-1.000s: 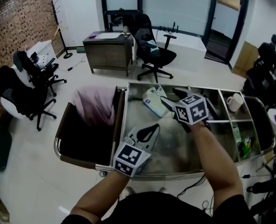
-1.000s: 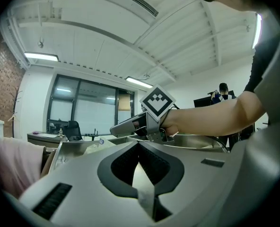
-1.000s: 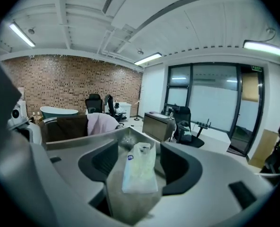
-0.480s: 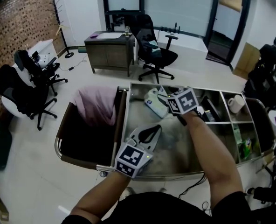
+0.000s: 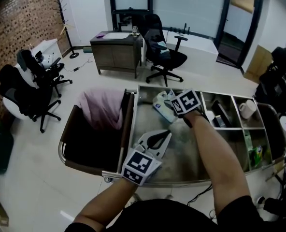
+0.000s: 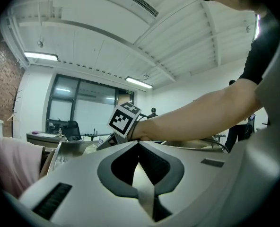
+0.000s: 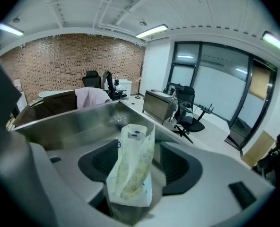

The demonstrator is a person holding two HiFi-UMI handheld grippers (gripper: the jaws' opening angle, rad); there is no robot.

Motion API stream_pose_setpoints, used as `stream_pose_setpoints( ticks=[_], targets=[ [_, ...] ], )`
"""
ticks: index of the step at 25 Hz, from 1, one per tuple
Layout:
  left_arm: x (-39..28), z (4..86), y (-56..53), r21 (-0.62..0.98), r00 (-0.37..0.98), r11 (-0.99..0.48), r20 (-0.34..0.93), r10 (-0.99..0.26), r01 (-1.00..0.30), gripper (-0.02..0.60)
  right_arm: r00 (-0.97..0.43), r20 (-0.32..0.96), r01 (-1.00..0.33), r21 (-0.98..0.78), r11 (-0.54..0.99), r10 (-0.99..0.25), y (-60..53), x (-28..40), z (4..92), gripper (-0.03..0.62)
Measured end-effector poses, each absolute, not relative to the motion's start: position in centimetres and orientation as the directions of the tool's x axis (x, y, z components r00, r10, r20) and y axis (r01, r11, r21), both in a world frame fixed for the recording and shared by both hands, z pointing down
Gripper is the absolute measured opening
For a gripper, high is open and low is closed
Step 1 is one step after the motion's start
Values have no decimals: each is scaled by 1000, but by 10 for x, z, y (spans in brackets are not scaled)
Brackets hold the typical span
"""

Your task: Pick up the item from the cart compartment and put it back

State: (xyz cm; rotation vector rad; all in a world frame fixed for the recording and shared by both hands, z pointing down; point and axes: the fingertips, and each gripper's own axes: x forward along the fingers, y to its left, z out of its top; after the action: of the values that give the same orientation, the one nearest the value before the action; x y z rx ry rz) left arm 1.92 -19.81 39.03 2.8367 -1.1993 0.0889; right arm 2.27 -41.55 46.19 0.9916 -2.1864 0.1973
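Clamps the right gripper (image 7: 139, 171) on the lower edge of a white plastic packet with yellow-green print (image 7: 132, 141), likely to carry it upright. Holds the left gripper (image 6: 139, 144) shut, empty, at 6 o'clock. Bite visible only in the right gripper view; packet's spot, 12 o'clock of the shiny steel cart compartment (image 5: 167, 163), only in the head view.
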Motion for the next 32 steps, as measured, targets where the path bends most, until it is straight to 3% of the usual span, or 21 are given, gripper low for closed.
stream_pose_setpoints(
  ticks=[13,14,16,17,27,32],
  targets=[
    [23,391,-197,20,704,-705,82,-706,-709,0,-417,724,-692,138,709,-549,-417,23,489,289],
    [23,391,-197,19,704,-705,83,-705,-709,0,-410,730,-690,144,709,-547,-416,24,490,265],
    [23,391,-197,18,704,-705,83,-706,-709,0,-395,742,-686,155,711,-543,-413,25,492,62],
    [23,391,-197,18,704,-705,84,-705,-709,0,-392,745,-685,156,711,-540,-412,26,493,20],
    [24,392,-197,14,706,-708,90,-703,-706,0,-435,704,-714,110,691,-562,-405,31,480,14],
    [23,391,-196,11,704,-706,85,-705,-708,0,-466,624,-758,84,646,-628,-398,38,452,14]
  ],
)
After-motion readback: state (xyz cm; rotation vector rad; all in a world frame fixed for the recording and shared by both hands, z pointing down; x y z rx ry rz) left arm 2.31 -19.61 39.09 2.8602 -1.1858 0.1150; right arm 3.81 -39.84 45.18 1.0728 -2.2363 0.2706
